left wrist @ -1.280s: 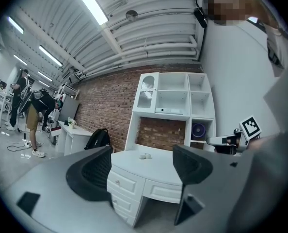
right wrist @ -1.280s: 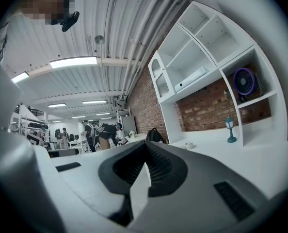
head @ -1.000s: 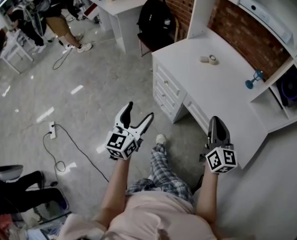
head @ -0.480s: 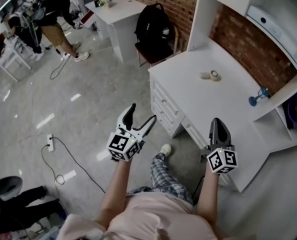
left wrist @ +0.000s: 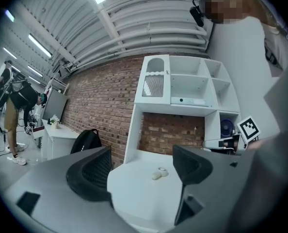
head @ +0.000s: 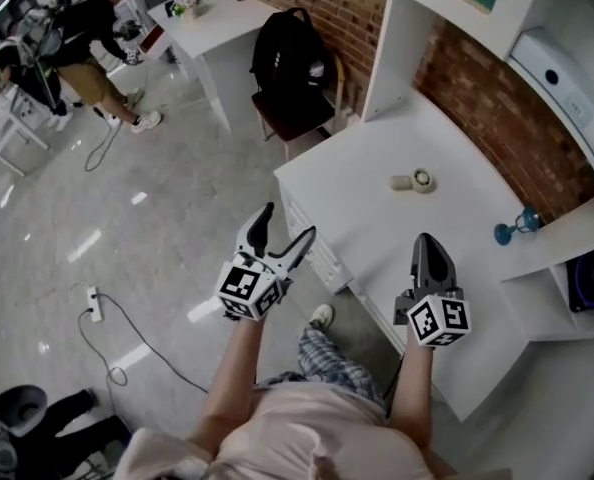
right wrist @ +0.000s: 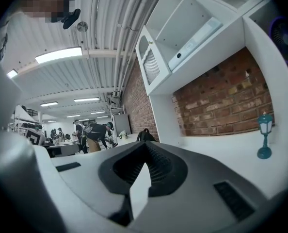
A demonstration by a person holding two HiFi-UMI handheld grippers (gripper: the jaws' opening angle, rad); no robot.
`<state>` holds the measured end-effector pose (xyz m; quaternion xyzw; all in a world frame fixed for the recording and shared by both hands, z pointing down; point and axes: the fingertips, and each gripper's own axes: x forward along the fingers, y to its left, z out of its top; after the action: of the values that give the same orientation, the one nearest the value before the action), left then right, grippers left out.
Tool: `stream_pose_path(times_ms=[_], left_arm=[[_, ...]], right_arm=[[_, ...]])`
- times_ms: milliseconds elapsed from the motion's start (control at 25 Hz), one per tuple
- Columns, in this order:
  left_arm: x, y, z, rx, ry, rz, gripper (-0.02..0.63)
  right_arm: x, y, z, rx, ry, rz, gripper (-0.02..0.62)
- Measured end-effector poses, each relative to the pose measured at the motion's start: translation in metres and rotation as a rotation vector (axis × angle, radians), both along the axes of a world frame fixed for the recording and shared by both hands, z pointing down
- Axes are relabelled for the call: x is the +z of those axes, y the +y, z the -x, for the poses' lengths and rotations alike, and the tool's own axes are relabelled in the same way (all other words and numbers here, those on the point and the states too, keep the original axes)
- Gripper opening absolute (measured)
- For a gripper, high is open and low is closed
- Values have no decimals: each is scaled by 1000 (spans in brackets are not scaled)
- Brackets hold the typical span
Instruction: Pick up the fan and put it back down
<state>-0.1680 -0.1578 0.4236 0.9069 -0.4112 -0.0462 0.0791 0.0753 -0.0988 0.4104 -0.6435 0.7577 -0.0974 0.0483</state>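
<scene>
I hold both forearms stretched out in front of me, bare to the elbow, with the marker cubes facing back toward me. My left hand-held gripper [head: 284, 225] hangs over the floor just off the corner of the white worktop [head: 367, 218]. It points up and away, its jaws spread wide with nothing between them. My right hand-held gripper [head: 428, 242] sits over the worktop's near edge and points straight ahead, its jaws pressed together at the tips and empty. The fan [head: 589, 290] stands in a low shelf cubby at the far right, well apart from both grippers. A small blue lamp [head: 517, 226] stands near that cubby, by the brick wall.
</scene>
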Motion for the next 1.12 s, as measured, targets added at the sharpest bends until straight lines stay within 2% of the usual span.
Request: stream_pose_path(times_ms=[240, 480, 720, 1120], left_arm=[[2, -75, -52, 79, 14, 10, 379], [12, -123, -105, 163, 11, 28, 379], [13, -138, -149, 252, -1, 33, 379], [19, -149, -237, 433, -27, 54, 377]], right_arm=[[12, -58, -36, 49, -20, 19, 12], [21, -94, -67, 95, -28, 36, 12], [22, -97, -91, 157, -44, 31, 12], [19, -77, -148, 329, -56, 35, 12]])
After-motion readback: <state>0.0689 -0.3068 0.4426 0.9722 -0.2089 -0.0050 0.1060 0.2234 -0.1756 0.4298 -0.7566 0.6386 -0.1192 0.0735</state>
